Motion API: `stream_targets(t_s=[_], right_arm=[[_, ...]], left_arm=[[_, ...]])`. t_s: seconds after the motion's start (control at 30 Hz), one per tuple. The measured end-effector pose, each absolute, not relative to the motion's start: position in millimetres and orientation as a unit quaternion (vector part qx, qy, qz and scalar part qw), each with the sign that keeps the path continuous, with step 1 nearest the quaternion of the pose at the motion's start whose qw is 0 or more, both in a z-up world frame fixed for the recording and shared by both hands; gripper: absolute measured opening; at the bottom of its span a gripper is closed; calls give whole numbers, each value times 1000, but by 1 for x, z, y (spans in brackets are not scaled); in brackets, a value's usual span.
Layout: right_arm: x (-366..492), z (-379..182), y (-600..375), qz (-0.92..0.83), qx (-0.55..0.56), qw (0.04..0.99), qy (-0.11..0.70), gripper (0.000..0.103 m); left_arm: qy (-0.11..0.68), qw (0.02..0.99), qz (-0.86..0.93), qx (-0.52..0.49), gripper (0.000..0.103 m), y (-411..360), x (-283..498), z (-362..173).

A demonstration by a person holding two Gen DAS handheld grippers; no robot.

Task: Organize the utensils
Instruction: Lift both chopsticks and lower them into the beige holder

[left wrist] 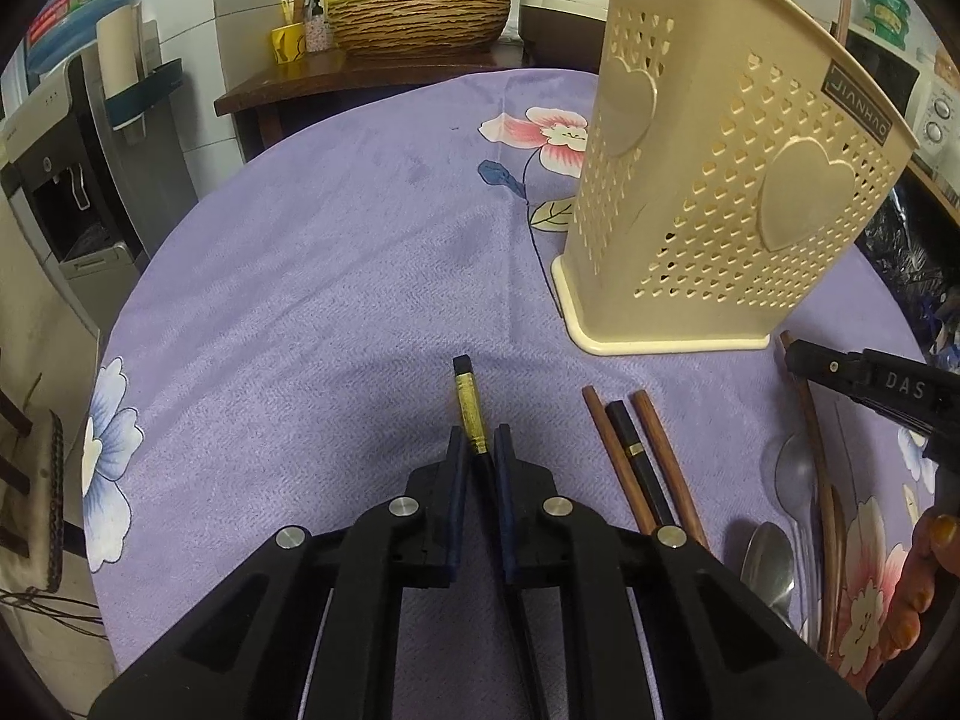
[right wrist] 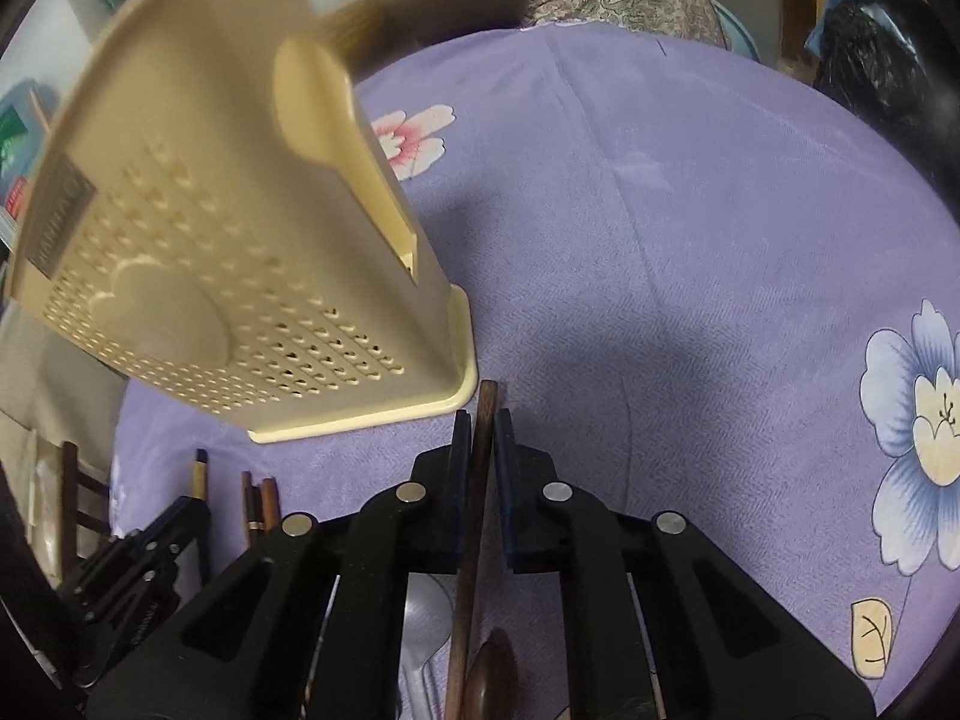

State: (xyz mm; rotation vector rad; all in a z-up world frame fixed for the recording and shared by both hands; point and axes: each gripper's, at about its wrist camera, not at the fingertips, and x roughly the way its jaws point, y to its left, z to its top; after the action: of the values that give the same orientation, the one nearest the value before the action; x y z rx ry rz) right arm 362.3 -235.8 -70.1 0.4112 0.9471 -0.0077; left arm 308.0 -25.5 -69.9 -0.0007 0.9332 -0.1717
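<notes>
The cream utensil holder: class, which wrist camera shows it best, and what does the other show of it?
The left wrist view. There the utensil holder stands sharp and nearly whole, with both hearts, perforations, label and base visible. The right wrist view shows it blurred and cut off at the left edge, mainly one perforated face and its side.

utensil holder: upright on the tablecloth, far right of the left wrist view. banded chopstick: between the fingers of the left gripper, tip pointing away. three chopsticks: side by side on the cloth, right of that gripper, before the holder. metal spoons: right of those. right gripper: just before the holder's base corner, a wooden handle between its fingers. woven basket: on a side table behind.
</notes>
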Motion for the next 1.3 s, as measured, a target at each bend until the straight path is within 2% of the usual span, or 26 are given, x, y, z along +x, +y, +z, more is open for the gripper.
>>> stream_targets(t_s=[0.3, 0.73, 1.3], right_arm=[[322, -29, -242, 59, 234, 887, 395, 8], [218, 67, -267, 135, 170, 933, 286, 8], [184, 101, -269, 178, 151, 941, 246, 8]], left_arm=[[408, 905, -116, -32, 9, -20, 284, -39], [299, 938, -171, -49, 8, 8, 204, 44], [249, 949, -186, -45, 8, 21, 178, 77]])
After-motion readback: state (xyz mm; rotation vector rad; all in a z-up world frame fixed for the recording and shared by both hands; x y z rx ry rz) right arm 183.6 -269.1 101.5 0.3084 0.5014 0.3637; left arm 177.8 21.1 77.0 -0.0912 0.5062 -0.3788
